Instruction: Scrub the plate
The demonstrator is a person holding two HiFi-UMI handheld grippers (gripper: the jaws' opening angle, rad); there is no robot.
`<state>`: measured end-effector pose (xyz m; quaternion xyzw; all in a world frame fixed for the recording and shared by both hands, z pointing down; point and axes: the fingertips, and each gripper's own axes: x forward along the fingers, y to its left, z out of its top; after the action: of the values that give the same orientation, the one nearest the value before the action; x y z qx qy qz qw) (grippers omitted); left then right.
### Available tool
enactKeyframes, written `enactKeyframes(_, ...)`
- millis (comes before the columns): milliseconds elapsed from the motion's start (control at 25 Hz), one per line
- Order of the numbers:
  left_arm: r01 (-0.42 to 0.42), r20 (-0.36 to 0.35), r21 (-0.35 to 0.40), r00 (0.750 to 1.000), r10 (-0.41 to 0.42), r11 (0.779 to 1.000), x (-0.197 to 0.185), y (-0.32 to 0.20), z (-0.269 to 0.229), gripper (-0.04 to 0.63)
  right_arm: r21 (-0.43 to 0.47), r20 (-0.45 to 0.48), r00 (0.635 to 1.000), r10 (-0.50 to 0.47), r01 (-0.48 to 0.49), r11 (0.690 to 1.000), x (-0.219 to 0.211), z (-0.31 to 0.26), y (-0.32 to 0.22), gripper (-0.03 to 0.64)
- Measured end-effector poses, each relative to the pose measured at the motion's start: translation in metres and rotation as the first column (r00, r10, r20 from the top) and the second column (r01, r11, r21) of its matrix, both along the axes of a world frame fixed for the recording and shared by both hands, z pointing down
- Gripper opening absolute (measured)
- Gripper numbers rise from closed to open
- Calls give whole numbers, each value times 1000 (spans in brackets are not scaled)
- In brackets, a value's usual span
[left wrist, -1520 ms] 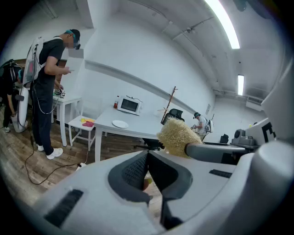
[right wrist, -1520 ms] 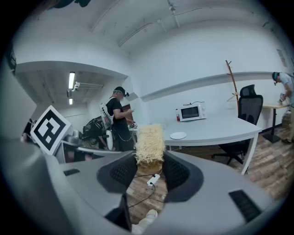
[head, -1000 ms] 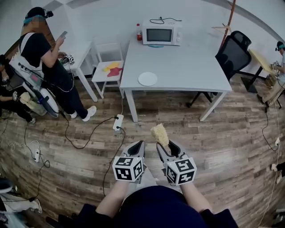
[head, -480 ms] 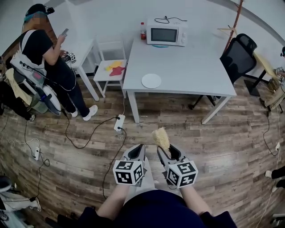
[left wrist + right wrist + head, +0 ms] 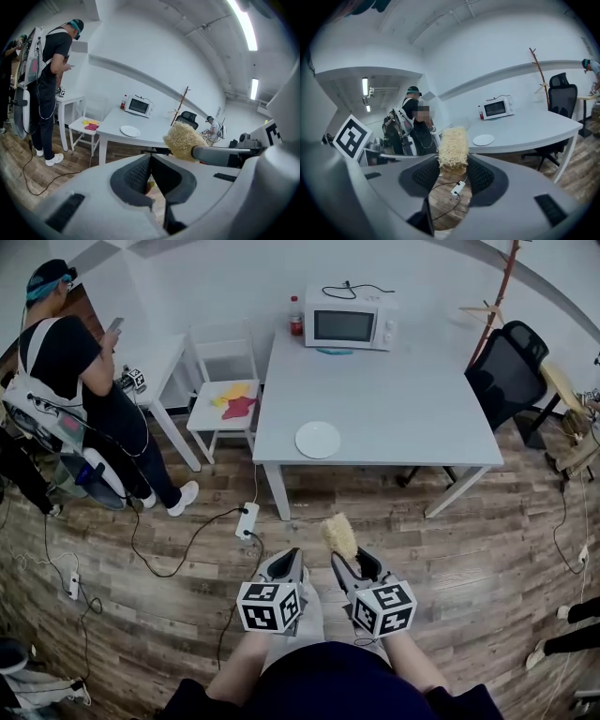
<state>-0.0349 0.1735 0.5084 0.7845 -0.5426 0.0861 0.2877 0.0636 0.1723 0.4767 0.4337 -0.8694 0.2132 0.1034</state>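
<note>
- At 12 o'clock from the person, well apart from both grippers, the round white plate (image 5: pixel 318 440) lies near the front edge of the pale grey desk (image 5: pixel 403 399).
- The right gripper (image 5: pixel 347 557) pinches a straw-coloured fibrous scrub pad (image 5: pixel 338 534) by its lower end; the left gripper (image 5: pixel 292 559) is pressed together on nothing.
- Scrubbed unheld, the plate may slide off that near edge.
- The white power strip (image 5: pixel 247 519) on the floor at 11 o'clock could catch a foot.

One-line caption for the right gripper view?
Right tongs clamp a straw-coloured scrubber, facing the white plate on the grey table.
</note>
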Motion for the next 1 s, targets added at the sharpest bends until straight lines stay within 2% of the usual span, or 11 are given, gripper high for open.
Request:
enactKeyframes(520,-30,9,12,1000,30,999,-55,-174,-19,18,24,-39,999,6,-5,1000,-60,-24,-167,173)
enactKeyframes(800,-63,26,0,998,63,998,-82,-236,-12,18,28,-33,998,46,-45,999,-86,-24,-230,173)
enactKeyframes(1000,-89,36,-8,995,90,996,-90,-266,-4,18,24,-41,995,89,-88,996,-86,-19,-255,173)
